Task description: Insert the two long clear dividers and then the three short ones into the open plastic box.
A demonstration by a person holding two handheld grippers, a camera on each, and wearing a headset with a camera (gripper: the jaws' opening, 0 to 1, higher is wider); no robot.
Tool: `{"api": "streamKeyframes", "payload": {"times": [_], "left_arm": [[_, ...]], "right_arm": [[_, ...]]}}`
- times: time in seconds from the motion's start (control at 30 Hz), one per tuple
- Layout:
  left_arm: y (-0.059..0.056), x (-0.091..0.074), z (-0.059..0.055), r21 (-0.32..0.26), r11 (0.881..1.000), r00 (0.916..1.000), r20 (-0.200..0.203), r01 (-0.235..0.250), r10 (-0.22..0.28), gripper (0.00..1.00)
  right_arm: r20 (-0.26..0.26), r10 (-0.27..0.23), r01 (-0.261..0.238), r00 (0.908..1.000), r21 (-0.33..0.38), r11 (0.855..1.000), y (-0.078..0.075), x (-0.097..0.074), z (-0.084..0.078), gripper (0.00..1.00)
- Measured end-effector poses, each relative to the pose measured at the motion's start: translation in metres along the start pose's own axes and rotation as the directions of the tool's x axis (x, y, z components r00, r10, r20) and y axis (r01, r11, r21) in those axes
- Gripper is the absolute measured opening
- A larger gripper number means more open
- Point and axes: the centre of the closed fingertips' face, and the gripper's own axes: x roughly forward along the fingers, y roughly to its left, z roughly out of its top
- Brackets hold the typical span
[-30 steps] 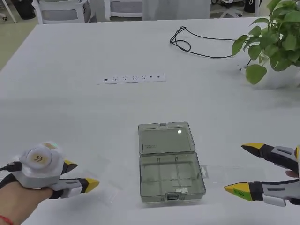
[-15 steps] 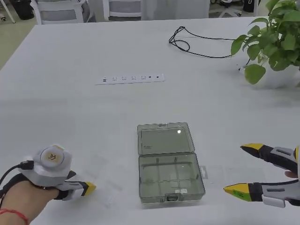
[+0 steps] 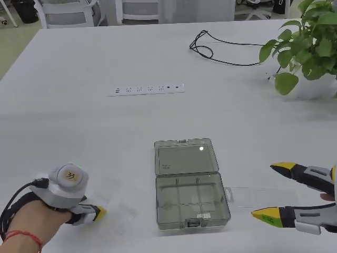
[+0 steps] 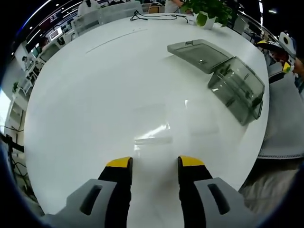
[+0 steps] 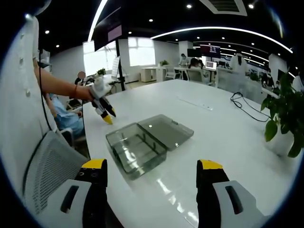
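The grey see-through box (image 3: 192, 201) lies open on the white table, its lid (image 3: 185, 157) flat behind it. Inside the tray I see faint dividers in place. Loose clear dividers lie left of the box (image 3: 120, 212) and right of it (image 3: 247, 196). My left gripper (image 3: 98, 213) is low over the table beside the left pieces. It stands open in the left gripper view (image 4: 155, 162), with the clear dividers (image 4: 152, 135) just ahead of its tips. My right gripper (image 3: 274, 191) is open, right of the box (image 5: 137, 148), nothing between its fingers.
A white power strip (image 3: 147, 88) lies mid-table. A black cable (image 3: 210, 50) loops at the back. A potted plant (image 3: 305, 42) stands at the far right. Chairs (image 3: 68, 10) line the far edge. The table's near edge is close to both grippers.
My left gripper has dropped lower toward the table and turned, its tips now by the clear pieces left of the box. The right gripper has stayed put.
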Motion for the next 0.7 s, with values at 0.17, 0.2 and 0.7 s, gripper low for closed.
{"api": "streamKeyframes", "payload": {"times": [0.17, 0.2, 0.7], "left_arm": [[-0.0001, 0.0006, -0.0001, -0.013, 1.0, 0.9998, -0.02, -0.007, 0.007, 0.37], [-0.0001, 0.0006, -0.0003, -0.014, 1.0, 0.9997, -0.025, -0.009, 0.009, 0.36], [0.0016, 0.0017, -0.0013, -0.019, 1.0, 0.9981, -0.061, -0.013, 0.012, 0.32]], "right_arm": [[0.002, -0.001, 0.001, 1.0, 0.003, 1.0, -0.0003, 0.0001, -0.0005, 0.77], [0.002, -0.002, 0.002, 1.0, 0.003, 1.0, -0.0004, 0.0, -0.0007, 0.77], [0.004, -0.006, 0.006, 1.0, 0.005, 1.0, -0.0004, -0.0006, -0.0012, 0.77]]}}
